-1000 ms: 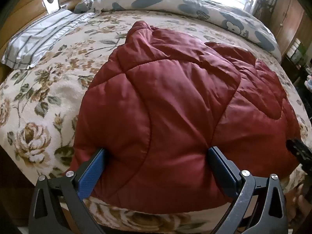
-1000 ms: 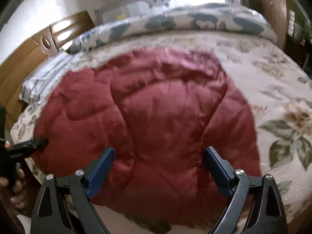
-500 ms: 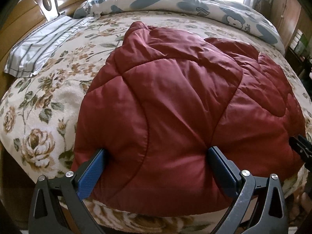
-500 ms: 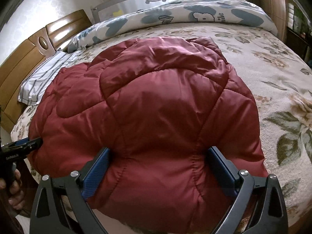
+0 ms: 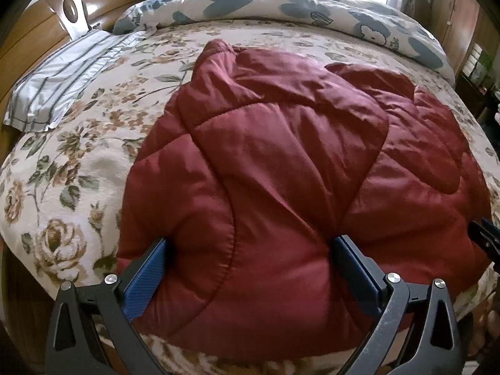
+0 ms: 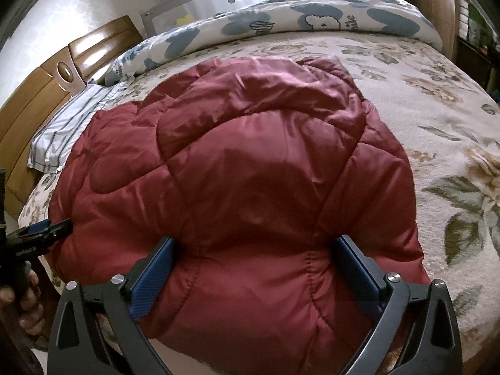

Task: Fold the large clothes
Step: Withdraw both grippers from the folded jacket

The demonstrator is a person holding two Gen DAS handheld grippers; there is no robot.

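A dark red quilted puffer jacket [image 5: 281,162] lies spread on the floral bedspread [image 5: 78,156]; it also fills the right wrist view [image 6: 250,172]. My left gripper [image 5: 250,250] has its blue fingers wide apart with the jacket's near edge bulging between them. My right gripper [image 6: 253,250] stands the same way on the jacket's near edge further right. Neither visibly pinches the fabric. The left gripper shows at the left edge of the right wrist view [image 6: 40,231], and the right gripper's tip at the right edge of the left wrist view [image 5: 484,237].
A striped pillow [image 5: 62,84] lies at the far left by the wooden headboard [image 5: 47,25]. A rolled blue-and-white duvet [image 5: 312,12] runs along the far side. Wooden cabinets [image 5: 462,22] stand at the right. The bed's near edge is just below the grippers.
Both grippers stay wide on the jacket's near edge. The views have risen and steadied slightly, and the jacket's far part looks a little flatter.
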